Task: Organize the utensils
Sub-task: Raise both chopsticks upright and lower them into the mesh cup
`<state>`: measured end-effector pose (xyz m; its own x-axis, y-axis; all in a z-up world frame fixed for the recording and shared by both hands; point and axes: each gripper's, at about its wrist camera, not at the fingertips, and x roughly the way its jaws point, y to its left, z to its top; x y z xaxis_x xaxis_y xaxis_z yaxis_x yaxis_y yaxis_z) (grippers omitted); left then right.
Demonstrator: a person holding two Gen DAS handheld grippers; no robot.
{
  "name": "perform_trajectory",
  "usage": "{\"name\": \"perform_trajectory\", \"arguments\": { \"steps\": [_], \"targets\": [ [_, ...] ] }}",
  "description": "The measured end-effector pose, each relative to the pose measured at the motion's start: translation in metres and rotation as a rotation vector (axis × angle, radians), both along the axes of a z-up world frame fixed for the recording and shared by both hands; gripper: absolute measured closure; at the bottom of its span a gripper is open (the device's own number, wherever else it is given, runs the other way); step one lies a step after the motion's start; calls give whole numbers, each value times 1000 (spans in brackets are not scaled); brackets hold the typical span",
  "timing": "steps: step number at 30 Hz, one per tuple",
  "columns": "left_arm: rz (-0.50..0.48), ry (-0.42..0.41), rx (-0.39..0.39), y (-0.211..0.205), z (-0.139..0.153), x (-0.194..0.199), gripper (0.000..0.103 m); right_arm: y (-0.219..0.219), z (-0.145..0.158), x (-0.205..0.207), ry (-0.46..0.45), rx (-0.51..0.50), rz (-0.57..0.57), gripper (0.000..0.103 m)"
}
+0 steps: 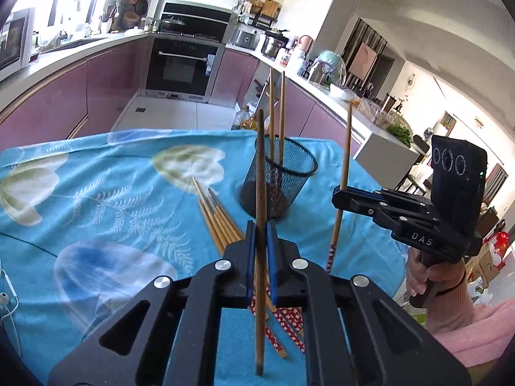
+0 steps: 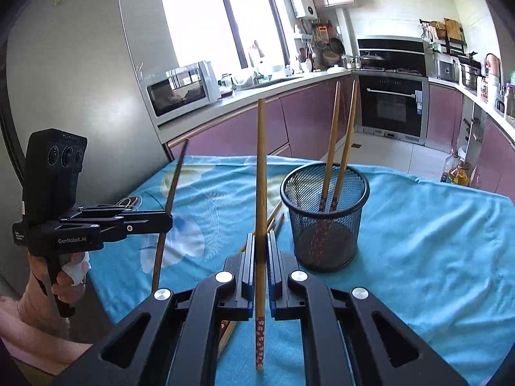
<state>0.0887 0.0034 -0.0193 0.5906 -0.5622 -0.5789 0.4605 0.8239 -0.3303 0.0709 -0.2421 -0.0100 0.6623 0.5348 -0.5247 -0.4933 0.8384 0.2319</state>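
My left gripper [image 1: 260, 225] is shut on a dark brown chopstick [image 1: 260, 160], held upright above the blue floral tablecloth [image 1: 96, 193]. To its right, my right gripper [image 1: 338, 194] pinches a lighter bamboo chopstick [image 1: 346, 148], also upright. In the right wrist view my right gripper [image 2: 261, 236] clamps that bamboo chopstick [image 2: 261, 160], whose red patterned end hangs below. My left gripper [image 2: 165, 220] with its dark chopstick [image 2: 175, 177] is at the left. A black mesh cup [image 2: 325, 222] stands just ahead and holds two chopsticks [image 2: 334, 148]. Several loose chopsticks [image 1: 215, 215] lie on the cloth.
A hand [image 1: 428, 276] with a pink sleeve grips the right tool's handle. White earphone cable [image 1: 8, 292] lies at the cloth's left edge. Beyond the table are kitchen counters, an oven [image 1: 180, 67], a microwave [image 2: 180, 91] and bottles on the floor [image 2: 457, 170].
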Motion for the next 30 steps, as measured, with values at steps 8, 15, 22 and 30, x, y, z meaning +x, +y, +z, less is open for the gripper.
{"name": "perform_trajectory", "arguments": {
  "steps": [8, 15, 22, 30],
  "targets": [
    [1, -62, -64, 6, 31, 0, 96, -12, 19, 9, -48, 35, -21, 97],
    [29, -109, -127, 5, 55, 15, 96, -21, 37, 18, -87, 53, -38, 97],
    [24, -147, -143, -13, 76, 36, 96, -27, 56, 27, -127, 57, -53, 97],
    [25, -198, -129, -29, 103, 59, 96, -32, 79, 41, -177, 65, -79, 97]
  ]
}}
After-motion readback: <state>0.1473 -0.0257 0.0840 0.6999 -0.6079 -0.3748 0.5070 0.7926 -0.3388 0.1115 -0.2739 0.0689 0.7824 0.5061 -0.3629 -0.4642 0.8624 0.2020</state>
